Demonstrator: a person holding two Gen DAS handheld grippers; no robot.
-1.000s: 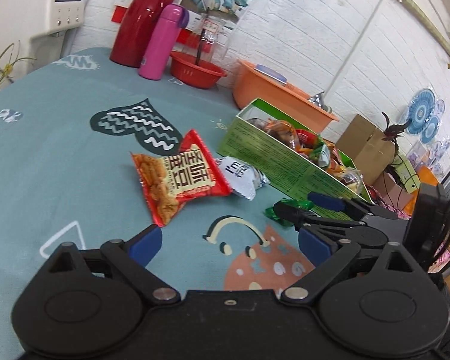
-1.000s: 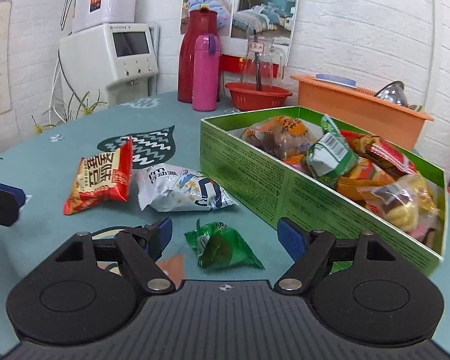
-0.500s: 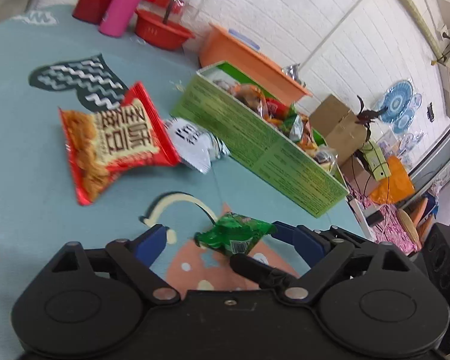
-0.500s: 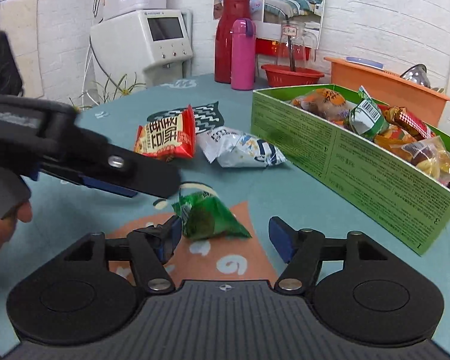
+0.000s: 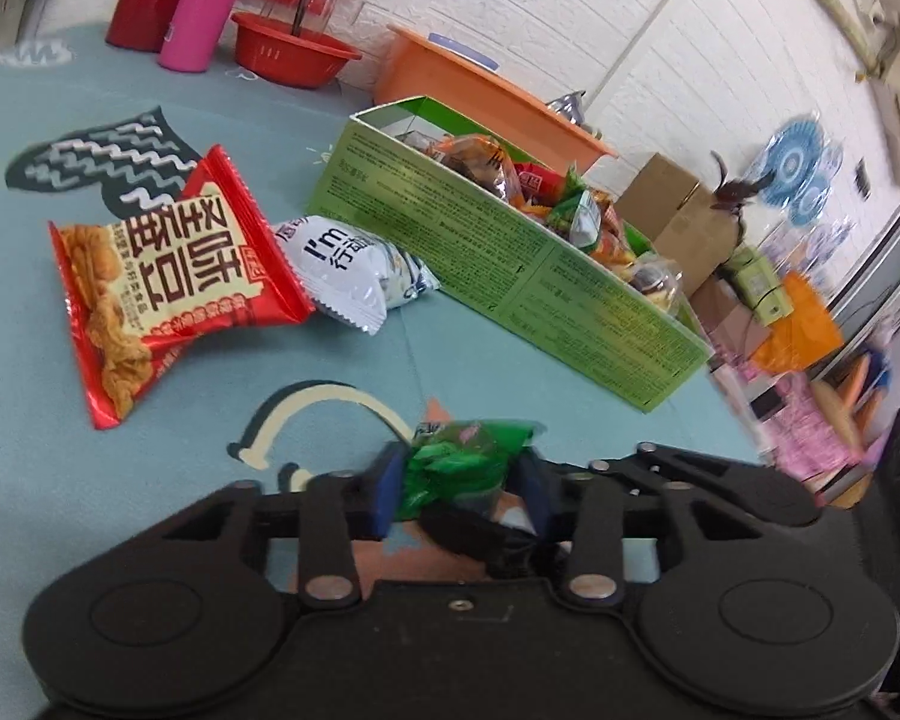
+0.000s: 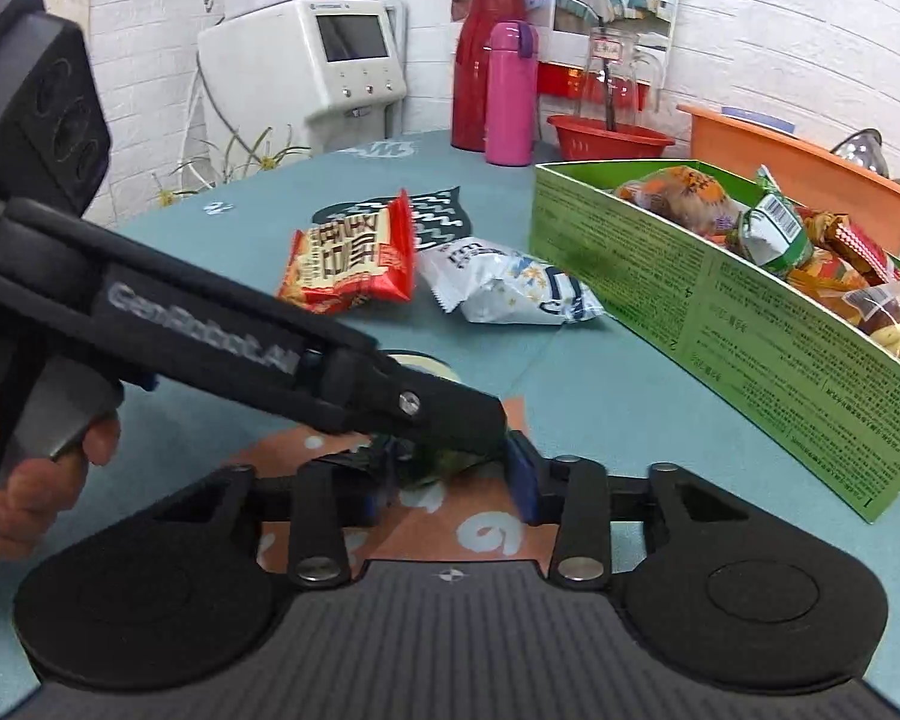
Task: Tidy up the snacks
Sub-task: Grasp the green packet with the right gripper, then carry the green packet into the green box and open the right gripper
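Both jaws closing around green snack packet (image 5: 459,465).

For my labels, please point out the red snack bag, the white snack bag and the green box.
red bag (image 5: 174,282): left wrist view, middle of its printed front.
white bag (image 5: 345,261): left wrist view, its printed face.
green box (image 6: 720,300): right wrist view, its long outer wall.

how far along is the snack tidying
Done: the long green cardboard box already holds many snacks. In hand: both the left hand-held gripper and right hand-held gripper are closing around the small green packet. Left: the red crinkly snack bag and white pouch.
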